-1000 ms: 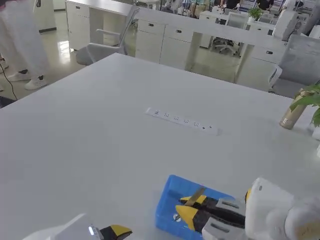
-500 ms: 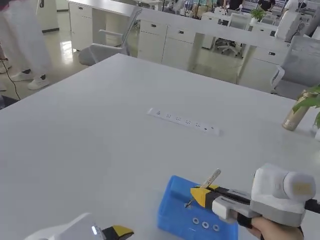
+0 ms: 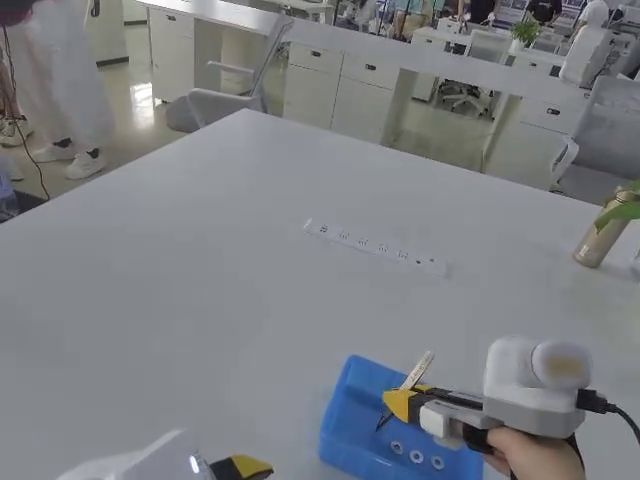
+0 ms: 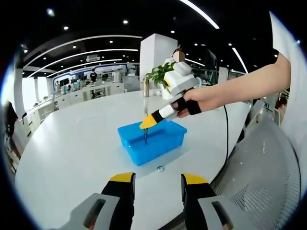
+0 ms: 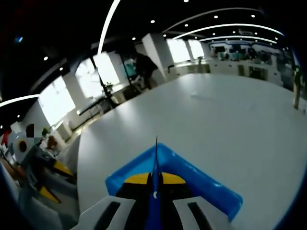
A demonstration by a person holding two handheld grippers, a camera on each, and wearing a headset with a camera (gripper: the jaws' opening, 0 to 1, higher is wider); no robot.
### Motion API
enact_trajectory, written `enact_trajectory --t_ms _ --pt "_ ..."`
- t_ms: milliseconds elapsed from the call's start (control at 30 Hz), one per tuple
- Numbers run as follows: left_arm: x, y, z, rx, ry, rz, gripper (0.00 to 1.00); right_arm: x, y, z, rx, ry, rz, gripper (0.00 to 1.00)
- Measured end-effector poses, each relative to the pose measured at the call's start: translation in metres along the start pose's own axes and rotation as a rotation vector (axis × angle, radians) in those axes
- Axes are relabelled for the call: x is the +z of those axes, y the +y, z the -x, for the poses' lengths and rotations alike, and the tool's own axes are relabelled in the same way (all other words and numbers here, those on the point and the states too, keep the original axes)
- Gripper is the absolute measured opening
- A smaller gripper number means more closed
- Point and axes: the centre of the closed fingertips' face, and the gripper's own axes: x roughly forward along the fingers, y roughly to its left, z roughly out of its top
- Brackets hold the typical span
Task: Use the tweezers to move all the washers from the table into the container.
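Three washers [image 3: 416,456] lie in a row on the floor of the container [image 3: 338,420], toward the wall nearest me. A second ago my right gripper [image 3: 398,403] lay low across that box with the tweezers [image 3: 420,366] nearly flat, and I could see only one washer. Now it has lifted and drawn back toward me, and the tweezers stand tilted with their tips pointing down inside the container. My right fingers are clamped tight on the tweezers' shank. Whether the tips carry anything I cannot tell, though they look bare in the left gripper view. I read this as a drop just made. The job is not finished: in the left gripper view a stray washer [image 4: 160,168] lies on the table [image 3: 250,300] just beside the container's wall, between it and my left gripper [image 4: 158,178]. That gripper's fingers stand apart, holding nothing, near the table's edge. Next, I judge, the tweezers must clear the wall and come down on the stray washer. It looks small and flat, so a poor pinch could flick it away.
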Motion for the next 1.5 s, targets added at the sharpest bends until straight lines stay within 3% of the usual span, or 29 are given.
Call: enact_trajectory --t_ms 633,967,1200,1267,1300,1500 --pt "0.007 0.002 0.001 0.007 -0.047 0.021 0.43 -0.006 0.0 -0.001 -0.01 0.024 0.044 0.03" --pt "0.019 0.004 0.003 0.014 -0.12 0.059 0.56 -0.004 0.011 0.005 -0.014 0.02 0.081 0.03" --pt "0.027 0.005 0.005 0.017 -0.163 0.079 0.62 0.004 0.021 0.016 -0.01 -0.006 0.157 0.03" --pt "0.028 0.006 0.006 0.02 -0.169 0.083 0.63 0.007 0.031 0.022 -0.009 -0.019 0.178 0.03" --pt "0.028 0.006 0.006 0.02 -0.171 0.086 0.63 0.007 0.028 0.022 -0.006 -0.031 0.193 0.03" --pt "0.031 0.006 0.006 0.023 -0.187 0.094 0.67 0.02 0.046 0.037 0.011 -0.106 0.264 0.03"
